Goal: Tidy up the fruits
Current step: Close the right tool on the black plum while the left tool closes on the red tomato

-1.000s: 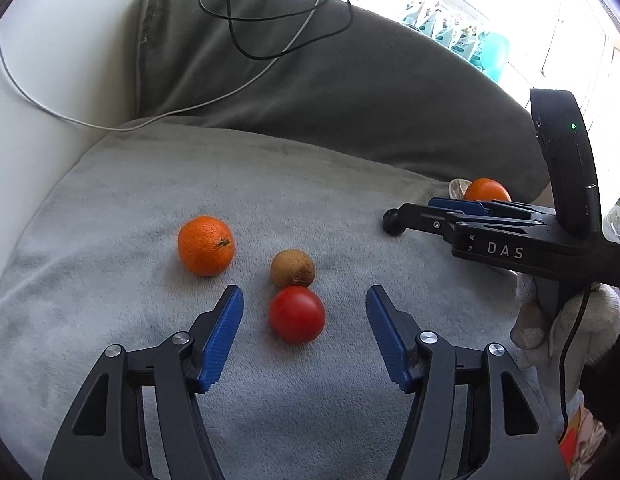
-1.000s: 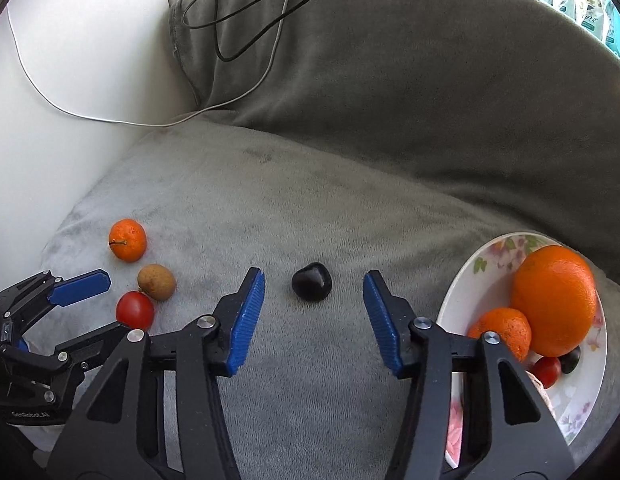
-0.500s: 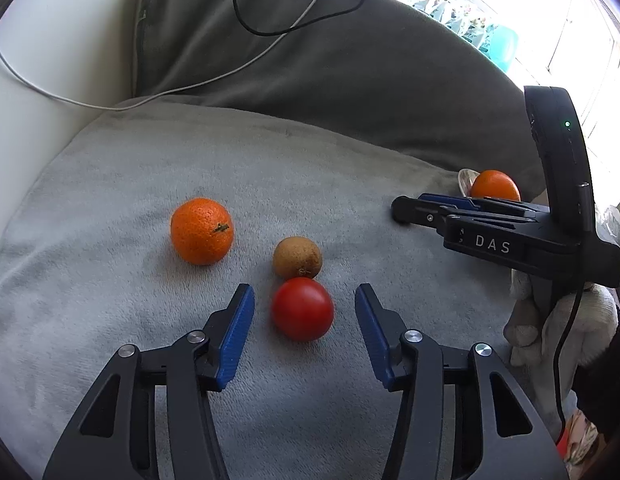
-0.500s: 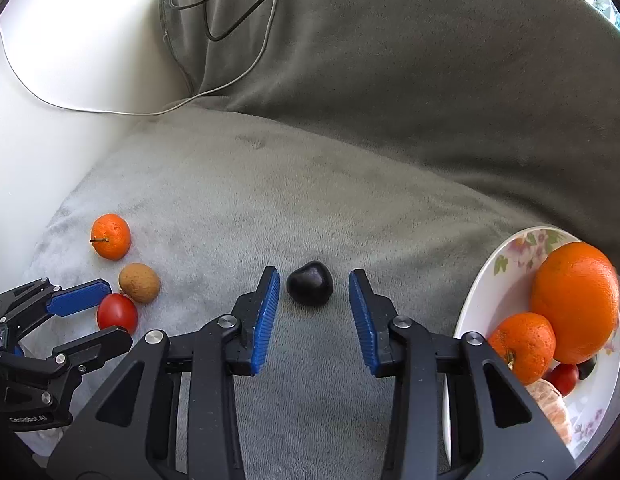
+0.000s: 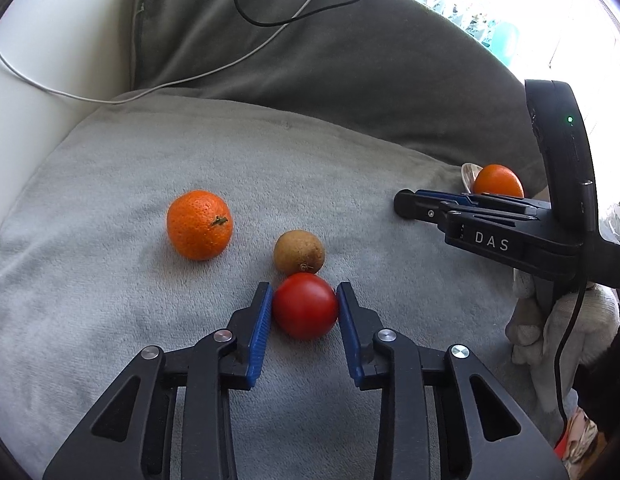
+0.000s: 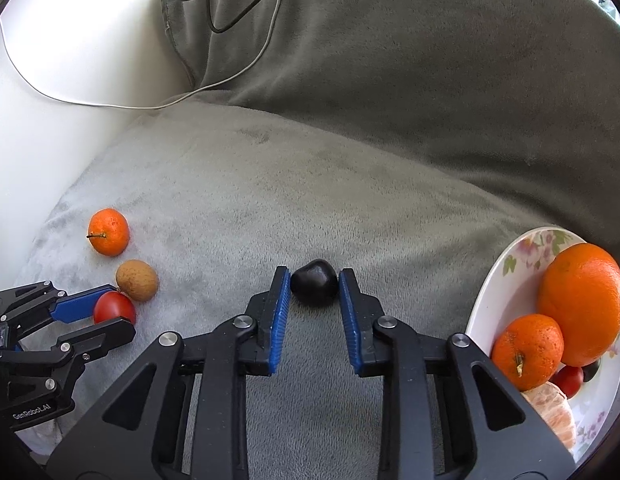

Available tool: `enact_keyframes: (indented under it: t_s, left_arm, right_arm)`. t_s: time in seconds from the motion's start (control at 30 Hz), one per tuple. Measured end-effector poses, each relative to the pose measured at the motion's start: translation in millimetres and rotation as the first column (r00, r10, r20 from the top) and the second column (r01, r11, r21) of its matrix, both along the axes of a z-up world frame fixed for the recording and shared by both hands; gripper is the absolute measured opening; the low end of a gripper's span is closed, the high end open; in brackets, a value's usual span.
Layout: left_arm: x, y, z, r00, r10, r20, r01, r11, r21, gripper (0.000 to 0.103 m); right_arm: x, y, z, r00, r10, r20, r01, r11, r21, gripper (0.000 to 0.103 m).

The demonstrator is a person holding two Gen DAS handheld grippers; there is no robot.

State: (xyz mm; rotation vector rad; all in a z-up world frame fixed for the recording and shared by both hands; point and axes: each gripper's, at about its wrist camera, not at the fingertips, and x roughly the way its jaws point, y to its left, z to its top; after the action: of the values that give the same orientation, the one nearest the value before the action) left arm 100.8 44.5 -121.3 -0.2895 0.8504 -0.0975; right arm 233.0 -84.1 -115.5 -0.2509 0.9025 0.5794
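On the light grey cushion (image 5: pixel 149 160) lies a red tomato (image 5: pixel 304 312), and my left gripper (image 5: pixel 304 288) is closing on it, both blue pads touching its sides. A brown kiwi (image 5: pixel 299 251) touches the tomato's far side. A mandarin (image 5: pixel 199 224) sits further left. In the right wrist view a small dark fruit (image 6: pixel 314 284) lies between the closing jaws of my right gripper (image 6: pixel 314 274), and both pads touch it. A flowered white plate (image 6: pixel 494 292) at the right holds a large orange (image 6: pixel 582 300), a mandarin (image 6: pixel 526 344) and other fruit.
A dark grey back cushion (image 6: pixel 390 80) rises behind the seat, with a black cable (image 5: pixel 269 4) and a white cable (image 6: pixel 109 104) draped over it. A white wall (image 6: pixel 49 120) borders the left. A gloved hand (image 5: pixel 558 320) holds the right gripper.
Both grippers' jaws have closed in from wide apart. The left pads now touch the tomato and the right pads touch the dark fruit. Neither fruit has moved.
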Motion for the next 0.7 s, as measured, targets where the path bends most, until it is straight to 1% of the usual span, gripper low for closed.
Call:
enact_keyframes:
  t_s: [0.27,0.7]
  left_arm:
    - [-4.2,0.7,1.1,1.0,0.004,0.008,-0.004,1.0,0.003,0.031]
    - [-18.4,-4.0,19.3,0.999,0.004,0.05,-0.005,1.0,0.015,0.03]
  right_arm:
    - [-3.5,-5.6,6.7,1.0,-0.008,0.006,0.008,1.0,0.017,0.026]
    - [-19.2,-15.3,26.7,0.999,-0.008,0.037,0.006,0.998,0.06,0.025]
